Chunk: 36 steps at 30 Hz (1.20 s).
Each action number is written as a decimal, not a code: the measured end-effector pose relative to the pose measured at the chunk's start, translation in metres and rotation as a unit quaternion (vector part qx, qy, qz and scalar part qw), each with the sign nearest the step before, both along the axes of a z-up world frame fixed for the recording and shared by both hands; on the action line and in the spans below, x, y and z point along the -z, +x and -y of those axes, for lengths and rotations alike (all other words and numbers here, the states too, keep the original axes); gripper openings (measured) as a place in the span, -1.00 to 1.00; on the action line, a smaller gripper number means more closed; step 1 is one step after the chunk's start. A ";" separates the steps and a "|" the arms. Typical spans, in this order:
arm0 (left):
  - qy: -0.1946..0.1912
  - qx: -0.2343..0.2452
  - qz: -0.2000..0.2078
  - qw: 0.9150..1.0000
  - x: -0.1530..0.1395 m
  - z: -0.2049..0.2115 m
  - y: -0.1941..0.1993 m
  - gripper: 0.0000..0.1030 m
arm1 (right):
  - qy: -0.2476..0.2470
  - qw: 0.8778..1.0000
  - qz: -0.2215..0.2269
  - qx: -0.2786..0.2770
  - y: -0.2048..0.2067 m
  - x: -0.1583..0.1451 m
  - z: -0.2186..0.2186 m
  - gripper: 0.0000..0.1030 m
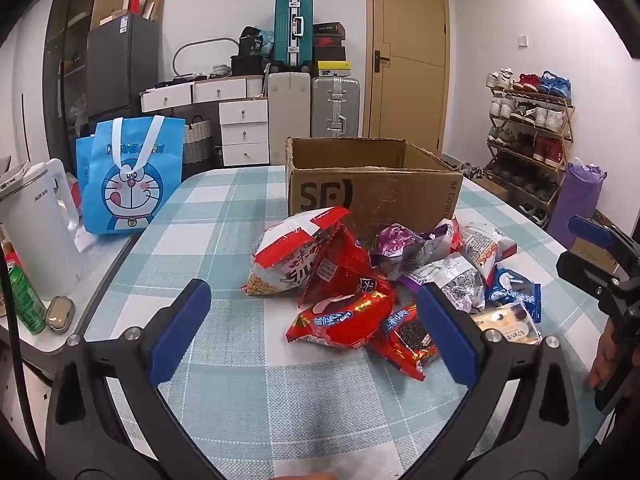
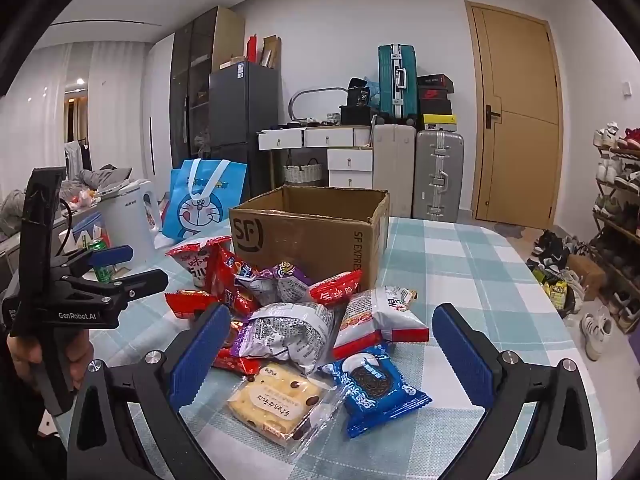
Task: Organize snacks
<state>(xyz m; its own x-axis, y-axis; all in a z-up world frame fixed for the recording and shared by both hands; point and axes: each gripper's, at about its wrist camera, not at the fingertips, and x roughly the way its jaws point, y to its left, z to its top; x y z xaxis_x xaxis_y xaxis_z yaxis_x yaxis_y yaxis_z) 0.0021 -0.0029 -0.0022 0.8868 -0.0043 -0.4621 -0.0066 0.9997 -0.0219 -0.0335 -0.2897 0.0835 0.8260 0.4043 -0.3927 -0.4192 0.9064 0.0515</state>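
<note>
- Right now I have both grippers over the near edge of the table (image 1: 224, 216), which wears a pale blue checked cloth.
- My left gripper (image 1: 312, 328) has its jaws wide apart, nothing between the pads; it hangs just short of the red packets.
- My right gripper (image 2: 332, 352) is likewise spread wide and grips nothing, though the clear-wrapped biscuit pack (image 2: 276, 404) and the blue cookie packet (image 2: 374, 390) lie on the cloth between its fingers.
- I see the snack pile (image 1: 384, 280) heaped at the table's middle, touching the front wall of the open cardboard box (image 1: 372, 192).
- That box stands toward the far edge.
- Off the left edge, on a lower surface, stand a white kettle (image 1: 38, 232) and a blue cartoon bag (image 1: 130, 176).
</note>
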 end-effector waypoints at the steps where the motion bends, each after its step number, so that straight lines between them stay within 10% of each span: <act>1: 0.000 0.001 0.000 1.000 0.000 0.000 0.000 0.99 | 0.001 1.000 0.000 -0.004 0.000 0.000 0.000 0.99; 36: -0.003 0.001 -0.004 1.000 0.000 -0.006 0.001 0.99 | 0.010 1.000 -0.017 -0.005 0.005 0.000 0.003 0.99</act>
<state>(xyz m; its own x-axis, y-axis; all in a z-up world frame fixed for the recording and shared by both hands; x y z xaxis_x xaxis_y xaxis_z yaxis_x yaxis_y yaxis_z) 0.0027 0.0029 -0.0020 0.8831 -0.0093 -0.4691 -0.0043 0.9996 -0.0278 -0.0285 -0.2931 0.0830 0.8081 0.4204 -0.4126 -0.4257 0.9009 0.0843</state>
